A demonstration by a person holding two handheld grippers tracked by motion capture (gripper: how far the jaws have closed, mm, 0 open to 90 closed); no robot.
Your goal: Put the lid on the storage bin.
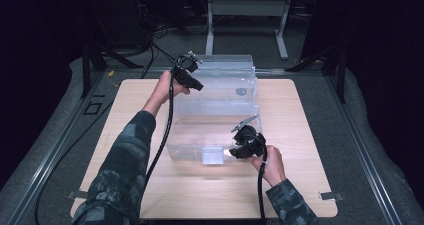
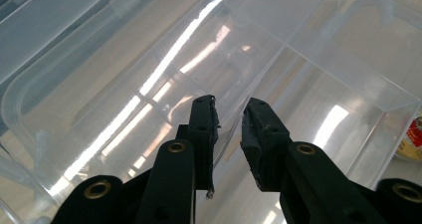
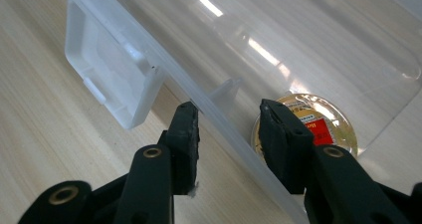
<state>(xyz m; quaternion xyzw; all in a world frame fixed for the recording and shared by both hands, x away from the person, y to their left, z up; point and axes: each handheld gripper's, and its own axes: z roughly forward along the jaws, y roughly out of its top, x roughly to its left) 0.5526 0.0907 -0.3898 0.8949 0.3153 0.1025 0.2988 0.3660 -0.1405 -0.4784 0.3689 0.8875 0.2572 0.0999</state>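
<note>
A clear plastic storage box (image 1: 215, 115) stands on the wooden table, with a round gold tin with a red label (image 1: 241, 91) inside it. My left gripper (image 1: 199, 86) is at the box's far left corner. Its jaws are closed on the thin clear rim (image 2: 259, 74), which runs between the pads. My right gripper (image 1: 233, 152) is at the near right edge, beside the white latch (image 1: 212, 155). Its jaws straddle the clear rim (image 3: 219, 117) and hold it. The tin (image 3: 318, 119) shows through the plastic behind the right pad.
The wooden table (image 1: 300, 135) lies bare on both sides of the box, ringed by grey padding. A white desk frame (image 1: 245, 10) stands beyond the far edge. Black cables trail from both grippers along the person's sleeves.
</note>
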